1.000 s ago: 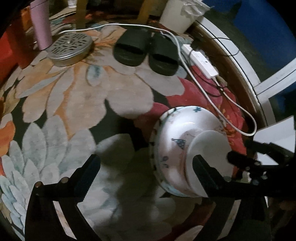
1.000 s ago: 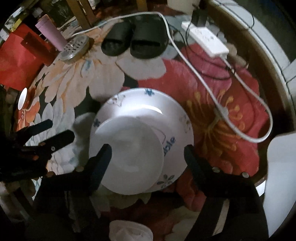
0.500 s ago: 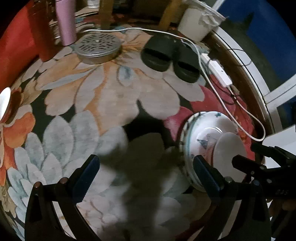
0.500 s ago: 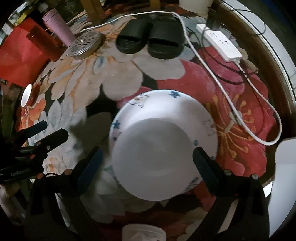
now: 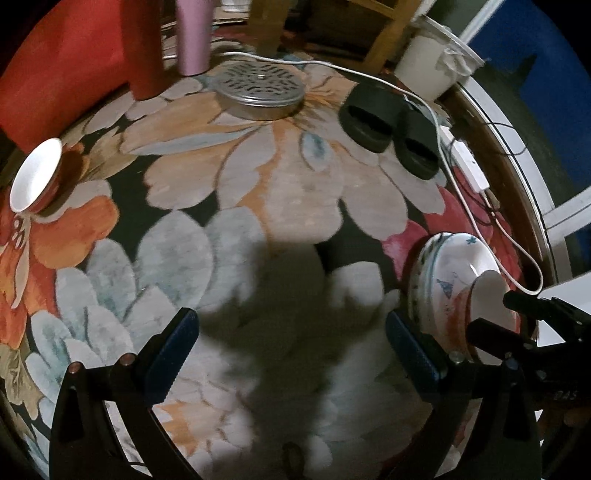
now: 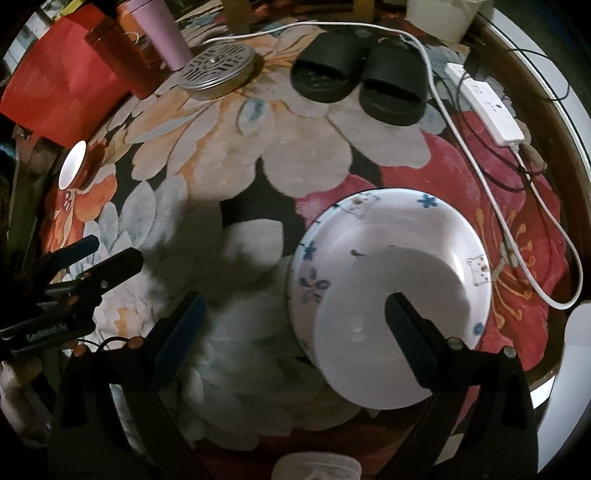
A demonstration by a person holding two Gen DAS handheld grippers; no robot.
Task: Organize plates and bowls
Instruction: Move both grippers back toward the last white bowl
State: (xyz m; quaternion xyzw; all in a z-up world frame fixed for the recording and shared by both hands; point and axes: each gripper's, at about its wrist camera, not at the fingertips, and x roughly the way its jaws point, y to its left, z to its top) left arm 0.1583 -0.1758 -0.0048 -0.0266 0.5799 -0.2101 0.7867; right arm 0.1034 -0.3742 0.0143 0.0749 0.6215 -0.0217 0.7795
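A: How are the two tools standing?

B: The right tool [image 6: 291,317] is gaping wide. Its jaws have just been opening, and nothing is sitting clamped between them. One finger [image 6: 410,332] is hanging in front of the white plate [image 6: 369,354], but I cannot tell whether it is touching it. The other finger is hovering over the rug [image 6: 303,155].

A: And the left tool?

B: The left tool [image 5: 291,350] is also spreading wide, holding nothing, with only rug and shadow showing between its fingers. Its right finger [image 5: 413,350] is sitting just beside the stack.

A: Where is the crockery lying?

B: On the floral rug, toward its red-flower side. A patterned bowl [image 6: 424,225] with blue flowers and little animal drawings is carrying the plain white plate inside it, the plate leaning off toward the near rim. From the left view the patterned dish looks like more than one layer, though I cannot tell how many.

A: Anything else?

B: A small white bowl [image 5: 35,173] is sitting well apart at the rug's far left edge, looking empty. Near the top, a perforated metal tin [image 5: 260,88], black slippers [image 6: 358,79], a white power strip [image 6: 491,107] with its cable, and a pink tumbler [image 5: 194,35] are lying around.
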